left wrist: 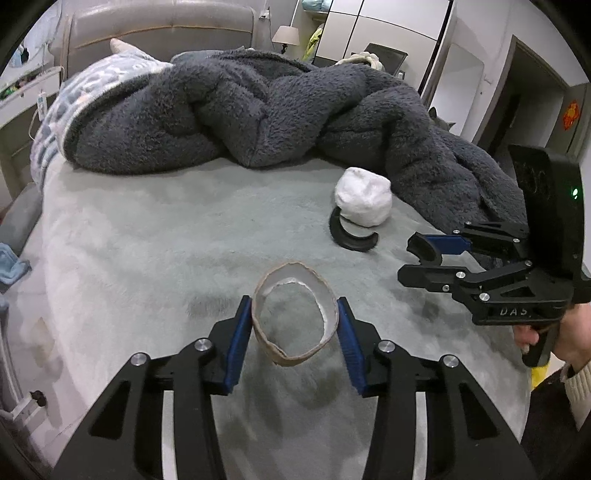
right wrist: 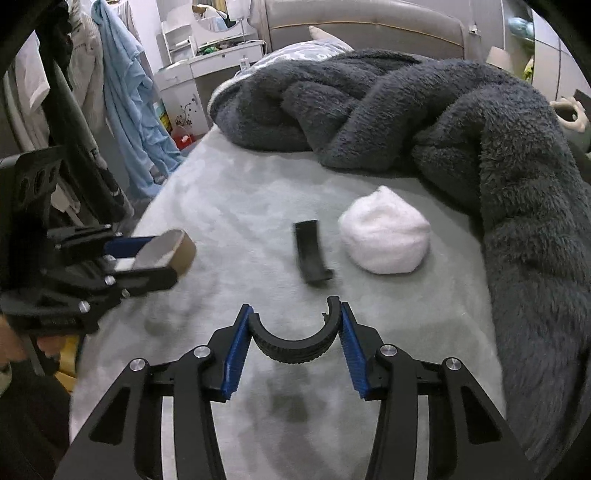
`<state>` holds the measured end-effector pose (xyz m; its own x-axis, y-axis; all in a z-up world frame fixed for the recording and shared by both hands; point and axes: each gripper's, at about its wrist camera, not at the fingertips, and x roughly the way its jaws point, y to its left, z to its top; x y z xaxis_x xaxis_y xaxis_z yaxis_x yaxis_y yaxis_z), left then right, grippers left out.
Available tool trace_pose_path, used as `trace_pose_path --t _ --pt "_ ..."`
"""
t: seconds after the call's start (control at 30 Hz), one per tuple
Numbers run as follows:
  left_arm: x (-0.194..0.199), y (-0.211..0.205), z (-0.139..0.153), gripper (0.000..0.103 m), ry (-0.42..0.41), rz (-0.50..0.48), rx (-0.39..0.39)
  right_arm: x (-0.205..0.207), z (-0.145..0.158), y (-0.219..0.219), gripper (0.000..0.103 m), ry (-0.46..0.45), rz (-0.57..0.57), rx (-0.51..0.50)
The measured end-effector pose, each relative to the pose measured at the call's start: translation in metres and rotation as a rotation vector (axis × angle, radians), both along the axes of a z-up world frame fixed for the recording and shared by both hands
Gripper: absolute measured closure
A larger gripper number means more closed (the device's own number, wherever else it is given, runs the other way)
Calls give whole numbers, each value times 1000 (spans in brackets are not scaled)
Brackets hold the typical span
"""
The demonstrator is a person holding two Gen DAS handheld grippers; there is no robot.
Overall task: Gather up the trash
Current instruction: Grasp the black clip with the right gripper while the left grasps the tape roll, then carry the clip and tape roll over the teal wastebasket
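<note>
My left gripper [left wrist: 294,314] is shut on a squashed brown cardboard ring [left wrist: 291,356], held a little above the bed. In the right wrist view the same gripper [right wrist: 164,260] shows at the left with the cardboard ring [right wrist: 184,251] between its pads. My right gripper [right wrist: 293,325] is shut on a black ribbed half-ring [right wrist: 291,349], its ends pointing up. From the left wrist it appears at the right [left wrist: 412,258], the black half-ring [left wrist: 424,253] in its jaws. A white crumpled wad [left wrist: 364,201] [right wrist: 384,236] lies on the bed, a second black curved piece [left wrist: 352,238] [right wrist: 312,254] beside it.
The pale grey bed sheet [left wrist: 147,240] [right wrist: 229,206] is bordered at the back and right by a heaped dark fluffy blanket [left wrist: 258,110] [right wrist: 517,184]. A padded headboard [left wrist: 162,29] stands behind. Clothes [right wrist: 129,99] hang left of the bed. A person's hand [left wrist: 569,339] holds the right gripper.
</note>
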<state>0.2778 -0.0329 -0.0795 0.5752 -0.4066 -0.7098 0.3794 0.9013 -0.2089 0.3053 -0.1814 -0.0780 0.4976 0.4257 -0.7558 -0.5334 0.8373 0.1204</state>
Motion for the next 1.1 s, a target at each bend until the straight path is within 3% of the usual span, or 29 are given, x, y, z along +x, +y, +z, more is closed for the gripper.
trace_pose_path --t 0.2,0.5,0.83,1.1 --pt "-41 8 20 55 -3 65 5 -33 21 19 56 -23 -4 18" --pt "-97 40 38 55 -18 193 22 -73 35 12 56 -1 -94 95" --pt "-127 79 30 55 -19 303 37 -107 34 47 56 -10 -48 40" --pt "-130 103 11 55 46 368 28 -120 41 75 56 -40 26 36"
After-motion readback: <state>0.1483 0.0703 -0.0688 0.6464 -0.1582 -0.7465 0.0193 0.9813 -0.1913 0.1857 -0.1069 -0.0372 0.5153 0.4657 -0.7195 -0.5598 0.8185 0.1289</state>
